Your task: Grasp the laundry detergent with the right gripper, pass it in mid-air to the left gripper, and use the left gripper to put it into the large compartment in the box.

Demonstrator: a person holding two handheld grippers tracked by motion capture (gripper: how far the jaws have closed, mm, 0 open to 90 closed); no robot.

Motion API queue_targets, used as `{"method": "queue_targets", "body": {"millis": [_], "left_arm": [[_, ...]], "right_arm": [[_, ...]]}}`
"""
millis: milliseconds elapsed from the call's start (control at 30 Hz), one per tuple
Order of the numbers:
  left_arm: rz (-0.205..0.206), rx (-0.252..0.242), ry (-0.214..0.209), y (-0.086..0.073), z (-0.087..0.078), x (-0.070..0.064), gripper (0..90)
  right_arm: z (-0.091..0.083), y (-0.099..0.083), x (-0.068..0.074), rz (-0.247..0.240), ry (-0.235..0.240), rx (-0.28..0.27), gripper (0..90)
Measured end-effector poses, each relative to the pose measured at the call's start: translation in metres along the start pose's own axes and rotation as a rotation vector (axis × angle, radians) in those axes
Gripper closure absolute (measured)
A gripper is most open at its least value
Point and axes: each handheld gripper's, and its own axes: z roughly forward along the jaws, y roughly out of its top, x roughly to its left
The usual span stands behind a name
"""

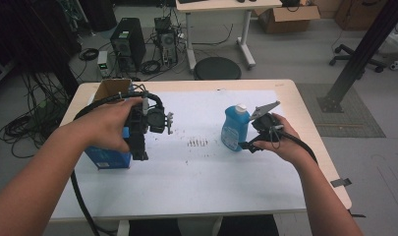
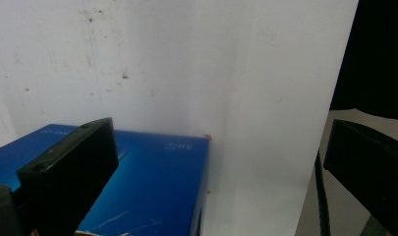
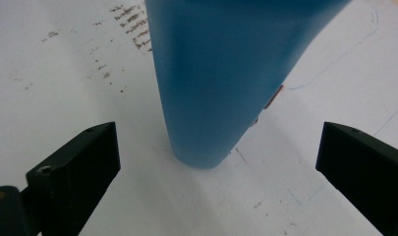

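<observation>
1. Worktop (image 1: 196, 196) under a white sheet carries everything I am working with; a dark scuff mark (image 1: 197, 143) sits mid-sheet between my 2 hands.
2. Blue box (image 1: 108, 158) lies at the left side of the sheet. In the left gripper view its top (image 2: 152, 187) sits below and beside the near jaw, not between the jaws.
3. Blue bottle (image 1: 234, 128) with a white cap stands upright right of centre. In the right gripper view its base (image 3: 211, 98) rests on the sheet, straight ahead of the gap between the jaws.
4. My left gripper (image 1: 143, 132) hangs over the box's right end, jaws spread wide and holding nothing.
5. My right gripper (image 1: 249, 145) is level with the bottle's lower body, just beside it; its jaws are wide apart with clear space on both sides, nothing gripped.
6. I judge this as the approach for a grasp on the bottle. Next I need to push the right gripper forward until the body sits between the jaws, then close squarely and low so it does not tip.
</observation>
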Motion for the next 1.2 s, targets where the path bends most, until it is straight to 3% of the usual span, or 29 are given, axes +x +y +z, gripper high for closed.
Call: {"method": "queue_targets", "body": {"millis": [67,667,1200], "left_arm": [[-0.001,0.001,-0.001,0.0,0.001,-0.001,0.4],[-0.005,0.005,-0.005,-0.003,0.001,-0.002,0.4],[-0.001,0.0,0.005,-0.003,0.001,-0.002,0.4]], "right_arm": [[0.002,-0.001,0.001,-0.023,-0.012,-0.008,2.8],[0.017,-0.006,0.003,0.05,-0.035,-0.135,2.6],[0.024,-0.008,0.007,0.072,-0.044,-0.244,1.9]]}}
